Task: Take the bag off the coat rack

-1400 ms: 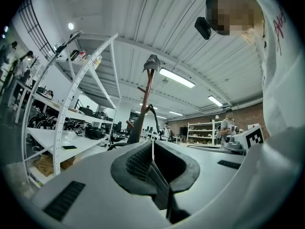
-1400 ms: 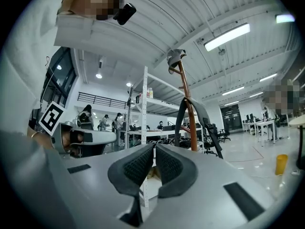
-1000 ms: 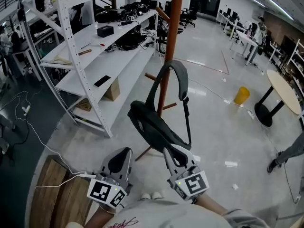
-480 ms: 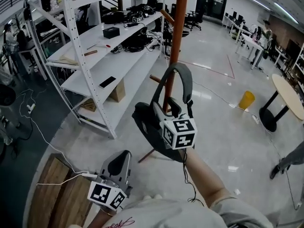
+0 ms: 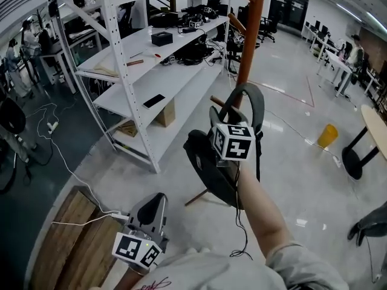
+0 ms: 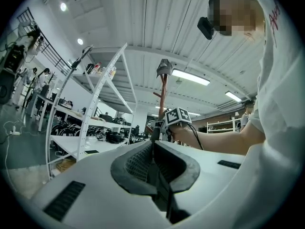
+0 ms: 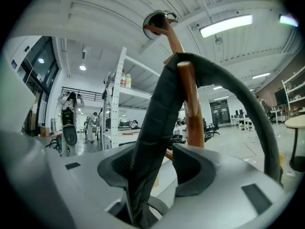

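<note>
A black bag hangs by its grey strap from a peg of the brown coat rack pole. My right gripper is raised to the strap just below the peg. In the right gripper view the strap runs down between the jaws of that gripper, which stand wide; the pads do not clamp it. The pole rises right behind. My left gripper hangs low near my body, jaws together and nothing in them.
White metal shelving with tools and boxes stands left of the rack. Wooden boards and a white cable lie at the lower left. A yellow bin and a round table are at the right. A person's foot shows at the right edge.
My right gripper rose from beside my body up to the bag's strap near the pole. The left gripper stayed low. The bag still hangs on the rack.
</note>
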A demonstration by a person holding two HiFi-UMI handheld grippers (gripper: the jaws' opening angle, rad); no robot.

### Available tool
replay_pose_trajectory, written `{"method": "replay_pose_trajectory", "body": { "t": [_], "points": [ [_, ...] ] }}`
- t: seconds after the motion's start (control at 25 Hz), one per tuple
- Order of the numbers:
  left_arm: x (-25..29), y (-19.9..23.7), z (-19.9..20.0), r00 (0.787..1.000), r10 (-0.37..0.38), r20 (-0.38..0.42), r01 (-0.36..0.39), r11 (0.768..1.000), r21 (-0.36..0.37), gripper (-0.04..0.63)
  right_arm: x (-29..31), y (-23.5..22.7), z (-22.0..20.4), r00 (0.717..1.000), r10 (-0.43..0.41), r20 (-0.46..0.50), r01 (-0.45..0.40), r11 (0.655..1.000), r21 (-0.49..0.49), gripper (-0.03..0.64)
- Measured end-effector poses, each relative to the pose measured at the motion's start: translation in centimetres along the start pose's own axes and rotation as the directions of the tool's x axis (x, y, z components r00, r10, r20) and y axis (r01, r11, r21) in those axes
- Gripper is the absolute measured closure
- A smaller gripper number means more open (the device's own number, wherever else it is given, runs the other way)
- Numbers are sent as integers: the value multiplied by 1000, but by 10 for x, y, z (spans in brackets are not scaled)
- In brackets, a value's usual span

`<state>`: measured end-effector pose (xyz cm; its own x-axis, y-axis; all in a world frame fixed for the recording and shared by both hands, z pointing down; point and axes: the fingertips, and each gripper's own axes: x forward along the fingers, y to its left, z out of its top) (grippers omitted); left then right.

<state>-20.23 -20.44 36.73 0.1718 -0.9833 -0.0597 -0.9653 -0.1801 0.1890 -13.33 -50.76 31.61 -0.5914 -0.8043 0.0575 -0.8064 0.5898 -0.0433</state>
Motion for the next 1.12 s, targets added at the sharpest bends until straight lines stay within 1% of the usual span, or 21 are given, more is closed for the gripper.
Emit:
{"method": "replay_pose_trajectory", "body": {
  "t": [0.16, 0.24, 0.28, 0.4, 0.6, 0.8, 1.12],
  "points": [
    [-6, 1, 0, 1000, 17, 3, -17, 1000, 2, 568, 6, -1, 2, 999, -38, 8, 38, 999, -38, 419],
    [-10, 2, 1, 1000, 28, 5, -28, 1000, 4, 568, 5, -4, 2, 998, -61, 21, 62, 997, -45, 507],
    [-11, 3, 2, 999, 33, 6, -33, 999, 5, 568, 4, -6, 2, 997, -67, 30, 68, 997, -38, 537],
    [-16, 6, 3, 999, 47, 10, -47, 999, 12, 568, 2, -6, 3, 997, -49, 55, 50, 999, -9, 574],
    [-21, 10, 5, 998, 66, 13, -67, 998, 15, 568, 1, -3, 5, 998, -36, 58, 38, 999, -31, 580],
    [-25, 12, 4, 997, 76, 13, -77, 997, 19, 568, -5, 7, 11, 997, -11, 75, 17, 996, -88, 580],
    [-30, 14, 5, 996, 86, 8, -86, 996, 22, 568, -16, 20, 26, 994, 34, 102, -26, 997, -77, 581]
  ]
}}
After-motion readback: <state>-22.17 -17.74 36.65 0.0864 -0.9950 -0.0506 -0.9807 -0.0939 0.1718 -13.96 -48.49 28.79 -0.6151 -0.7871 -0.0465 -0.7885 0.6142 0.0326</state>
